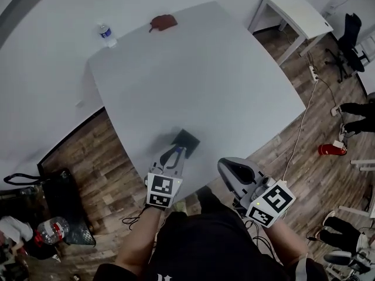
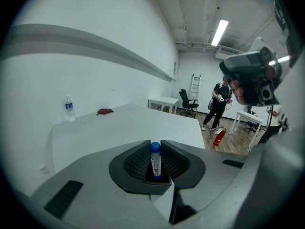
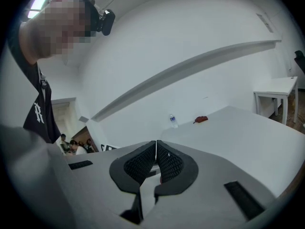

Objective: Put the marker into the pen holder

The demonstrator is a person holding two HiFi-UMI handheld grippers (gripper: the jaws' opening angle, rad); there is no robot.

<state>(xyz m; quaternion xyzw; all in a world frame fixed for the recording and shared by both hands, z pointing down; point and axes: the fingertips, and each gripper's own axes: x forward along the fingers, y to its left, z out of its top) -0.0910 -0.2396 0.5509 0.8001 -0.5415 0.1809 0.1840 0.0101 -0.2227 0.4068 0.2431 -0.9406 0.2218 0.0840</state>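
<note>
A marker [image 2: 155, 159] with a blue cap stands upright between my left gripper's jaws, which press on it from both sides. Its lower end sits in the black square pen holder [image 2: 157, 179] right under the jaws. In the head view the pen holder [image 1: 186, 140] stands near the white table's [image 1: 211, 69] front edge, with my left gripper [image 1: 177, 151] right behind it. My left gripper [image 2: 156, 159] is shut on the marker. My right gripper [image 1: 229, 165] hovers off the table's front edge, apart from the holder. In its own view my right gripper [image 3: 156, 159] is shut with nothing in it.
A water bottle [image 1: 106, 34] and a red cloth [image 1: 163, 21] lie at the table's far side. A second white table [image 1: 296, 13] stands at the back right. A red fire extinguisher [image 1: 331, 150] and a cable lie on the wood floor. Bags [image 1: 58, 209] sit at left.
</note>
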